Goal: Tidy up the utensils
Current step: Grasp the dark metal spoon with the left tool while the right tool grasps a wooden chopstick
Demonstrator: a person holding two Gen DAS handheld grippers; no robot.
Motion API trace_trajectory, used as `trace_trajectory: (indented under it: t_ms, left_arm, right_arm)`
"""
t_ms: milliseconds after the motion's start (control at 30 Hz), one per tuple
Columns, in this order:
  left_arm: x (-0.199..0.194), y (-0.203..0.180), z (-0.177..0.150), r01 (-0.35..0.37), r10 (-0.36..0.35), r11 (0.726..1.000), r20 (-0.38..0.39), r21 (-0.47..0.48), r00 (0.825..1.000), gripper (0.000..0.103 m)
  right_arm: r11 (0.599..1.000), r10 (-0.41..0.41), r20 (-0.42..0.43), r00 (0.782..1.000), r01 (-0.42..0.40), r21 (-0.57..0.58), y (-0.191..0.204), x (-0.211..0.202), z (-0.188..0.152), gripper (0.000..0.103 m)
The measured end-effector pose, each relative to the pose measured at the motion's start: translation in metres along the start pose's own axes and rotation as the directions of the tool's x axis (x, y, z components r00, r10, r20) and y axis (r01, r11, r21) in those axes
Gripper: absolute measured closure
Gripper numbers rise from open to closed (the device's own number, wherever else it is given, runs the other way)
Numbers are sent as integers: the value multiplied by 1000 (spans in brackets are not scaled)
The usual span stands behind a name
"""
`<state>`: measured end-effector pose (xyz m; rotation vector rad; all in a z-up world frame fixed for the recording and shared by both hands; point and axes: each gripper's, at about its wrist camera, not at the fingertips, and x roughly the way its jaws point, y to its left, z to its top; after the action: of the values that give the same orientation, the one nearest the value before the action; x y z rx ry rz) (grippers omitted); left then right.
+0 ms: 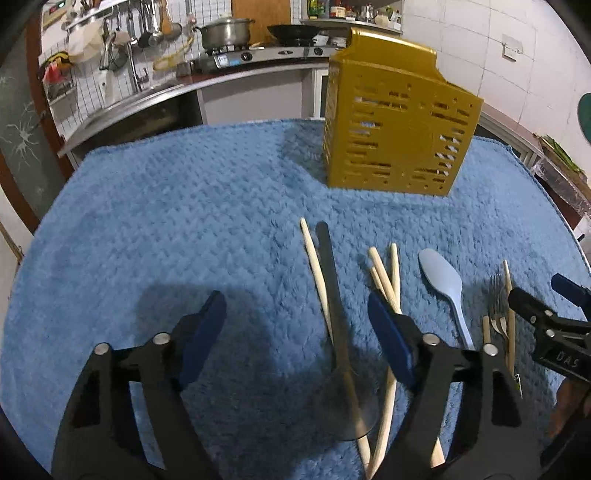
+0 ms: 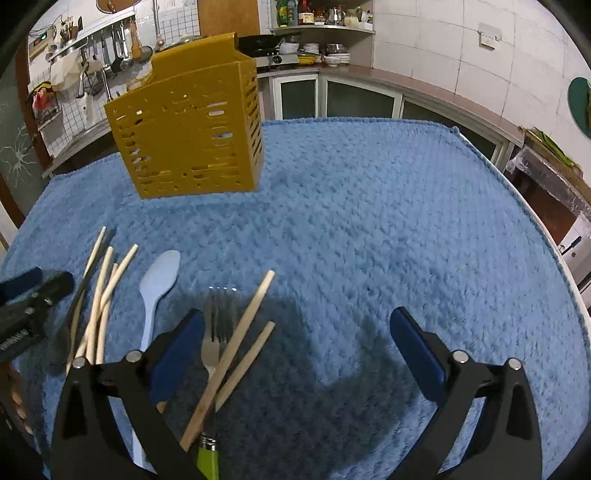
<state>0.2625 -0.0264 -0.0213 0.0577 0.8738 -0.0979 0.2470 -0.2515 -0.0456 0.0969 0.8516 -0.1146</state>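
Grippers tilt downward over the blue towel (image 2: pixel 369 221): left gripper (image 1: pixel 297 321) open astride a dark-handled utensil (image 1: pixel 332 295) and chopsticks (image 1: pixel 384 273), right gripper (image 2: pixel 297 343) open around a fork (image 2: pixel 214 332). Beside them lies a spoon (image 2: pixel 159 280). A yellow holder (image 2: pixel 192 136) stands near the far edge.

Home kitchen: gas stove (image 1: pixel 255 55), pot (image 1: pixel 225 32), hanging ladles (image 1: pixel 155 26)

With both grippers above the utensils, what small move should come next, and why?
Probably lower the right gripper and shut it on the fork. Its jaws stand open and hold nothing, the fork lies just inside the left finger, and the yellow holder behind stands ready to take it.
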Motion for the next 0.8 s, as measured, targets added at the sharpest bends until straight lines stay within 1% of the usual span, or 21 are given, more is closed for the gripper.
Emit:
trace_trajectory:
  t_ms: [33,133,167,200,233,267,333,367,400,500,533,700,800]
  left_arm:
    - [3,-2,-1,-1,1,1000,-14,9,1000,33]
    - [11,-6,-2,-2,3,1000,-49,31,999,44]
    - [12,-6,-2,3,-1,1000,-55,29,998,46]
    - [13,-5,-1,10,-8,1000,-66,19,998,48]
    - [14,-3,-1,15,-14,1000,-72,11,997,52]
    - [15,-1,-1,25,-25,1000,-82,-2,996,55]
    - [18,2,0,56,-58,998,-106,-25,993,63]
    - [18,3,1,58,-61,998,-108,-28,992,64]
    - [19,3,2,58,-61,998,-109,-29,992,66]
    - [21,2,4,68,-71,997,-116,-30,991,71]
    - [22,2,5,71,-75,997,-122,-32,990,72]
    - [29,1,11,75,-79,997,-139,-35,987,74]
    - [34,1,15,75,-81,996,-139,-45,987,79]
  right_arm:
    - [1000,6,-1,1000,-6,-9,2,-1,0,18]
    - [1000,21,-17,1000,-22,-23,7,0,-1,33]
    - [999,30,-26,999,-30,-23,8,1,-1,37]
    - [999,43,-45,998,-44,-21,8,4,-1,45]
    - [998,55,-58,997,-56,-17,8,6,-1,53]
    - [998,68,-77,995,-69,-10,8,9,-1,56]
    - [997,83,-91,992,-83,2,7,12,-1,62]
    - [996,89,-95,992,-89,3,8,13,0,65]
    - [995,96,-97,991,-96,1,8,13,1,73]
    - [993,115,-123,986,-116,3,11,16,7,83]
    - [993,121,-131,984,-121,8,11,17,9,85]
    - [986,168,-176,970,-162,51,8,28,19,86]
    - [984,175,-171,970,-170,44,9,28,20,89]
